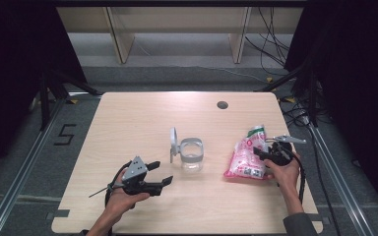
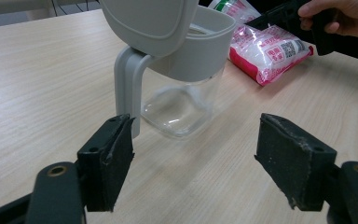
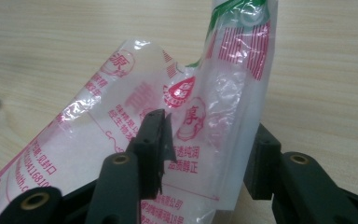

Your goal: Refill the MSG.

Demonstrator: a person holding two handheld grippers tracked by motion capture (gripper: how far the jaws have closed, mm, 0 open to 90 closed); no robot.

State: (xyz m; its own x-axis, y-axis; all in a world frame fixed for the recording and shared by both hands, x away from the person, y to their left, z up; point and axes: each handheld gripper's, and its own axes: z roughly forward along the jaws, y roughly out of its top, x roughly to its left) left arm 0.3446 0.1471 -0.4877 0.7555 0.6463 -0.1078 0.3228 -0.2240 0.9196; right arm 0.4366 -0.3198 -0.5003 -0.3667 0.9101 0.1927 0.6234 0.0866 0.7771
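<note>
While the right tool [image 3: 205, 154] half-closes around the pink-printed bag [image 3: 168, 121] – left tool [image 2: 200, 163] open, empty – pinch squarely below the seal.

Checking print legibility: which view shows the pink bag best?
The right gripper view: the pink bag is close, its print readable. The high view shows it whole but small; the left gripper view catches it far off.

Bags: we count one pink-and-white plastic bag [image 1: 246, 158] on the table [image 1: 142, 118].
Containers: we see one clear jar [image 1: 192, 155], with one grey lid [image 1: 173, 142] standing open on its hinge.
Grippers: we count two, a left gripper [image 1: 160, 174] and a right gripper [image 1: 260, 153].
Tables: one.
Hands: we see two.
</note>
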